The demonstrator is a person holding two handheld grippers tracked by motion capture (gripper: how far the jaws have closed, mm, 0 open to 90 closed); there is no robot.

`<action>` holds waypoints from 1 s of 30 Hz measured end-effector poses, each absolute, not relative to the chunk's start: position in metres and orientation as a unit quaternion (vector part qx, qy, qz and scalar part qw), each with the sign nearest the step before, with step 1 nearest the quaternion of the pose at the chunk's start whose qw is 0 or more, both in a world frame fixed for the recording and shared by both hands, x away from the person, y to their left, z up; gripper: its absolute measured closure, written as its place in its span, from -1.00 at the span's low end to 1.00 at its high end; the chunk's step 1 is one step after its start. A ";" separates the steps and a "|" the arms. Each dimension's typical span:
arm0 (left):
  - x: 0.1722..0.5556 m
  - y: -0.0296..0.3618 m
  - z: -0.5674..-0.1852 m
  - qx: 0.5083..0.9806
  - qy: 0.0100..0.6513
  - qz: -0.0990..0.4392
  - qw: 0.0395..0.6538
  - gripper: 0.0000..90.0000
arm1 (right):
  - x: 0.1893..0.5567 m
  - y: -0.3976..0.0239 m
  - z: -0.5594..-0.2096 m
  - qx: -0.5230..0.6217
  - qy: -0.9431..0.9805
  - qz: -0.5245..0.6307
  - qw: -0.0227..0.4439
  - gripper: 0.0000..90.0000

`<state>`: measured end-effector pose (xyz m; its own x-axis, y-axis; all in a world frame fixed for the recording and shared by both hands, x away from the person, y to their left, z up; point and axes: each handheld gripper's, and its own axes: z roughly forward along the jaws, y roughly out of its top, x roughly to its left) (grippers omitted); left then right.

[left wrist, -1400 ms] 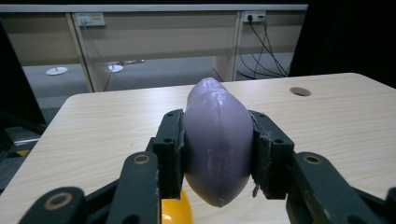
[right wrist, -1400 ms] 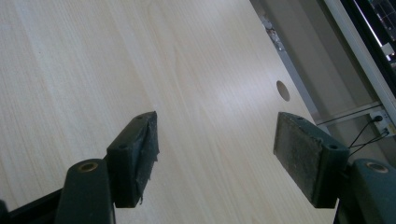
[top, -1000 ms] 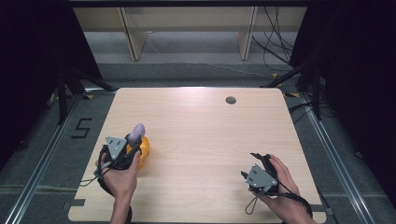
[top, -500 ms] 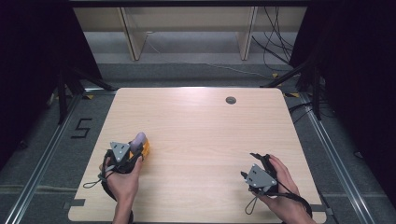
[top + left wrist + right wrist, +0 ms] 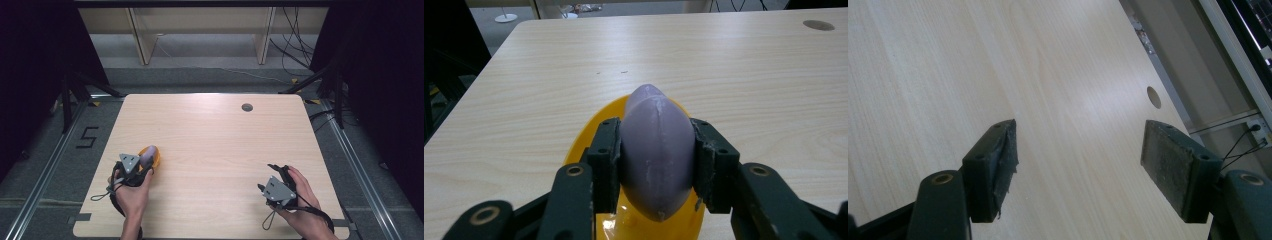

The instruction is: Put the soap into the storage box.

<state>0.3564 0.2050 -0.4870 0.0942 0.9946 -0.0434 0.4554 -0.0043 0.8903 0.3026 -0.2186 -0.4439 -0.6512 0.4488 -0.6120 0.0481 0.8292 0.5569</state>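
I am clamping the left gripper (image 5: 656,165) on the purple egg (image 5: 656,150), having lowered it onto the yellow dish (image 5: 589,135) beneath the jaws; release looks next. The right gripper (image 5: 1080,170) is resting with jaws apart over bare counter (image 5: 948,60).

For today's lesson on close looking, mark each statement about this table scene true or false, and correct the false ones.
1. The left gripper has its fingers pressed on a purple oval object. True.
2. The purple object sits over a blue dish. False: the dish is yellow.
3. The right gripper holds a cup. False: its fingers stand apart over bare table.
4. The table top has a round hole near its far edge. True.
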 end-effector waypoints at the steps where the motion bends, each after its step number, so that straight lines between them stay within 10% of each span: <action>1: 0.356 0.206 -0.487 0.625 0.583 0.335 0.397 0.30 | 0.303 -0.219 -0.444 0.143 0.871 0.255 0.396 -0.30; 30: 0.335 0.193 -0.459 0.613 0.559 0.348 0.436 -0.04 | 0.303 -0.218 -0.444 0.142 0.875 0.251 0.388 -0.30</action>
<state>0.3347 0.1930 -0.4593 0.1333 0.9892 -0.0602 0.3810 0.0049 0.9245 0.3030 -0.2185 -0.4443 -0.6588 0.4433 -0.6078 0.0531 0.8333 0.5502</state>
